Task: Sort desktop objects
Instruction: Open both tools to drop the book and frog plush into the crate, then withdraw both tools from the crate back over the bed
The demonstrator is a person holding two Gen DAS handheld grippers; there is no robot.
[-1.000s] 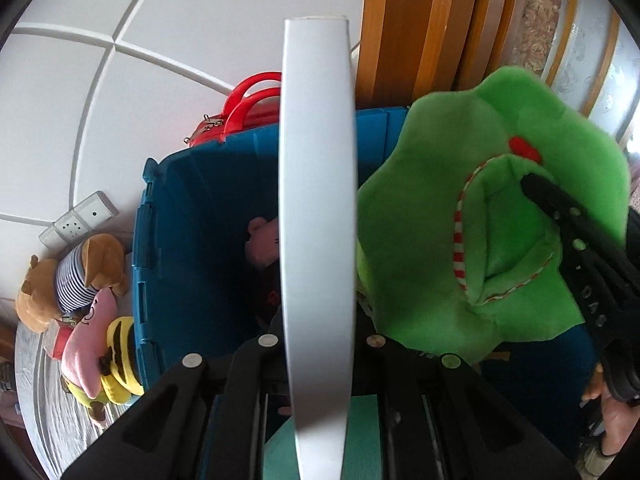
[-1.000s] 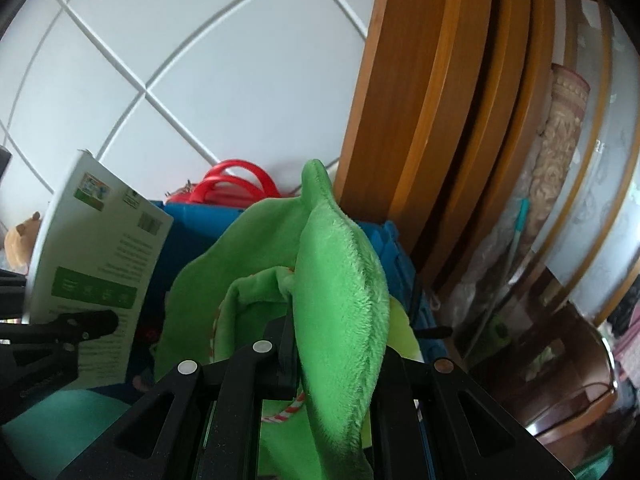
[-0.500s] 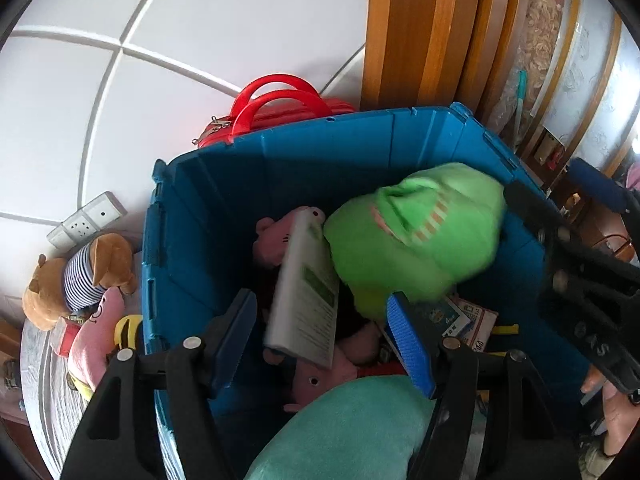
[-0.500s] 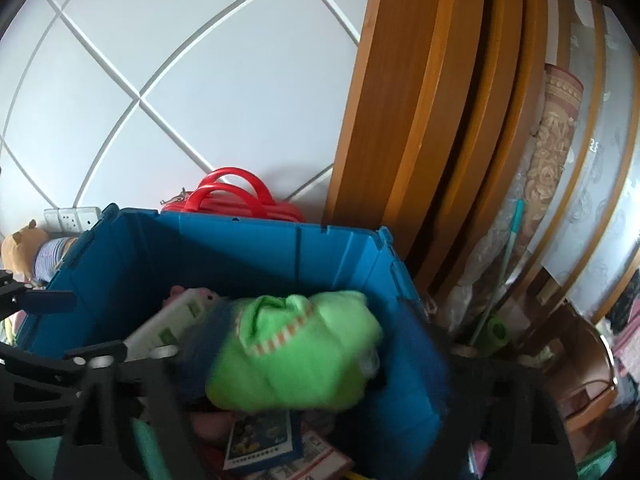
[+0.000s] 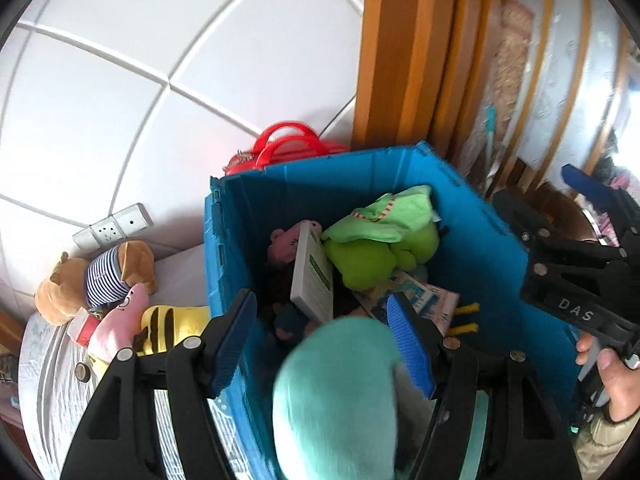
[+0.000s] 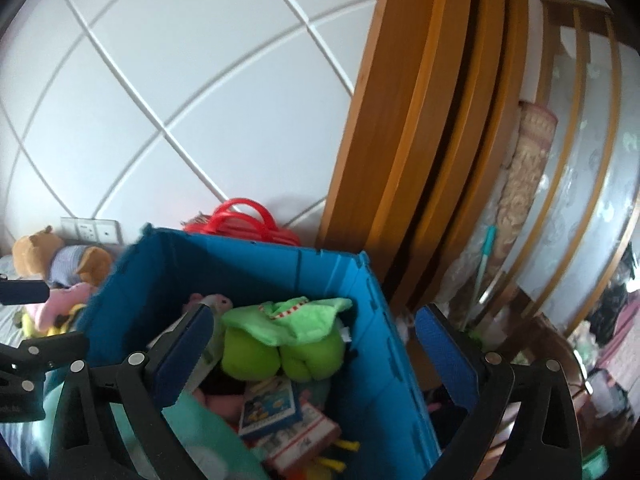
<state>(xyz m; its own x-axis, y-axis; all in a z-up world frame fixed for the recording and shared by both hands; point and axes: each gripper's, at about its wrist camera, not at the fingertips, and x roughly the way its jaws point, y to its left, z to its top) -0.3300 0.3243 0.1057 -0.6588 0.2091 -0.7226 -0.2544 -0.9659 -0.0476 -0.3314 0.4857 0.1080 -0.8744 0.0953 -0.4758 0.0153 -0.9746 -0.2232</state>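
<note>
- Blue plastic crate (image 5: 472,248) stands against the tiled wall, and the green plush (image 6: 280,340) lies inside it on top of the pile, with the white box (image 5: 314,276) leaning on edge just beside it.
- Also in the crate: a pink plush (image 5: 286,240), picture cards (image 6: 272,402) and a teal cushion (image 5: 336,396) close under the left gripper.
- Left gripper (image 5: 320,340) hangs over the crate's near rim, pads spread wide, nothing between them.
- Right gripper (image 6: 312,356) points down into the crate from above, its jaws likewise parted and empty; a hand (image 5: 612,372) grips its handle at the edge of the left view.
- Judging by this, both items are delivered and the step in hand is a release over the bin.
- Outside the crate, a striped bear (image 5: 96,276), a pink toy (image 5: 116,328) and a yellow bee plush (image 5: 168,324) lie on the table (image 5: 52,392); if they belong to the sorting, the next move calls for swinging a gripper clear of the rim and over to them.
</note>
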